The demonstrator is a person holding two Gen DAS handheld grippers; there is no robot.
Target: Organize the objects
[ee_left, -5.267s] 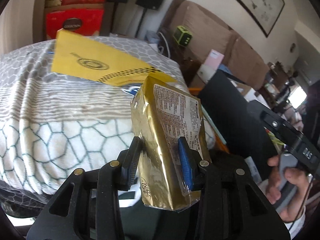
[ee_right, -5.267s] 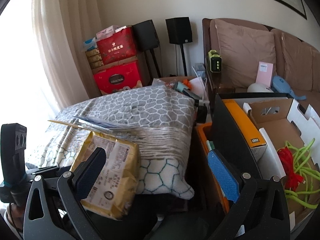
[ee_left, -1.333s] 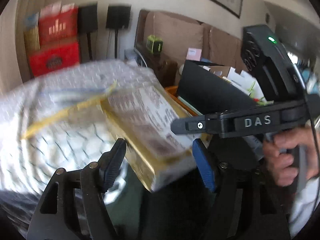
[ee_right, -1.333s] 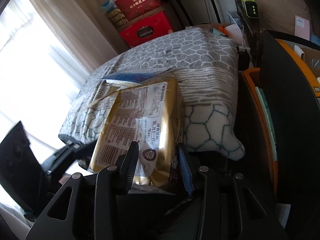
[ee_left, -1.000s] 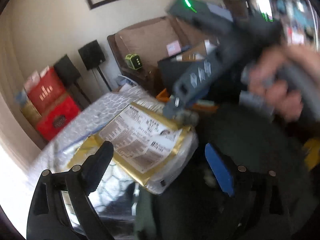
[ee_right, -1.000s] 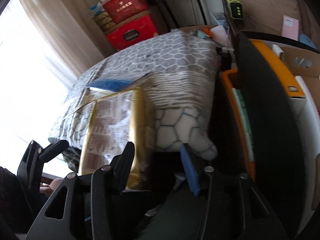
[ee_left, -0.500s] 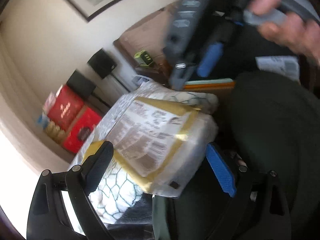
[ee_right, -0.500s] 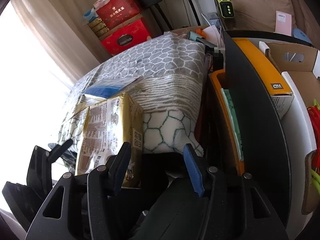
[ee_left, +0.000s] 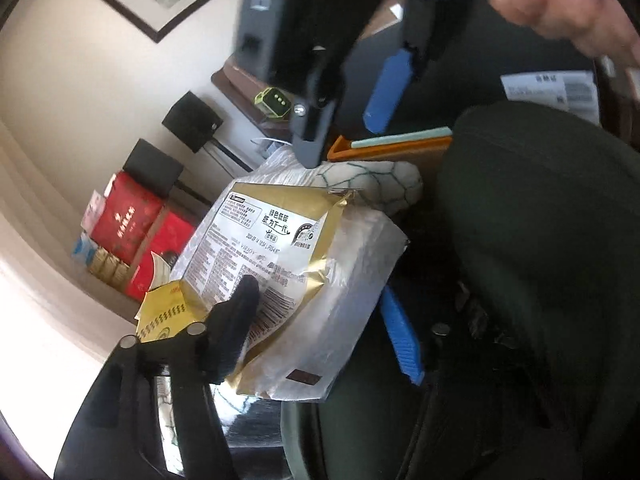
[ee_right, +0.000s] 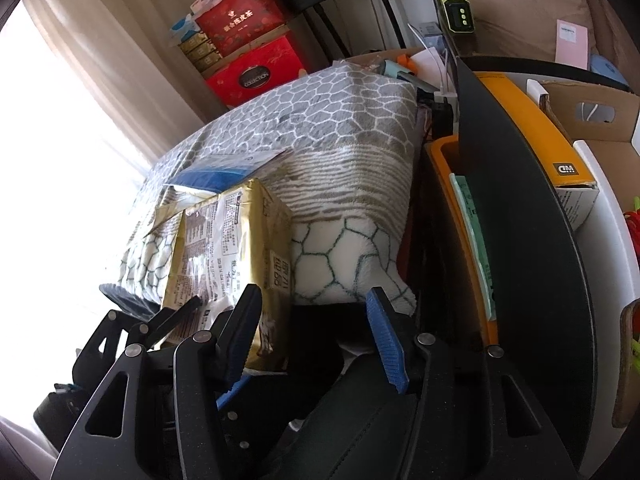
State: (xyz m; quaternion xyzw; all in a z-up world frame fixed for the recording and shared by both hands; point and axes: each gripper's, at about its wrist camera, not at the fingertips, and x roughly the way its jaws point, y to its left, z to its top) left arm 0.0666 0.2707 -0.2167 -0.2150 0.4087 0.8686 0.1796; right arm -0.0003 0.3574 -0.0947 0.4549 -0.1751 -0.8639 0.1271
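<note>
the left claw [ee_left: 316,320] has just been closing, and its black and blue pads now press both sides of the gold tissue pack [ee_left: 288,280], which lies on the honeycomb-patterned blanket [ee_right: 320,128] above a yellow envelope [ee_left: 164,312] at 9 o'clock of it. the right claw [ee_right: 316,332] stands open on nothing, the pack just at 10 o'clock of it.
</note>
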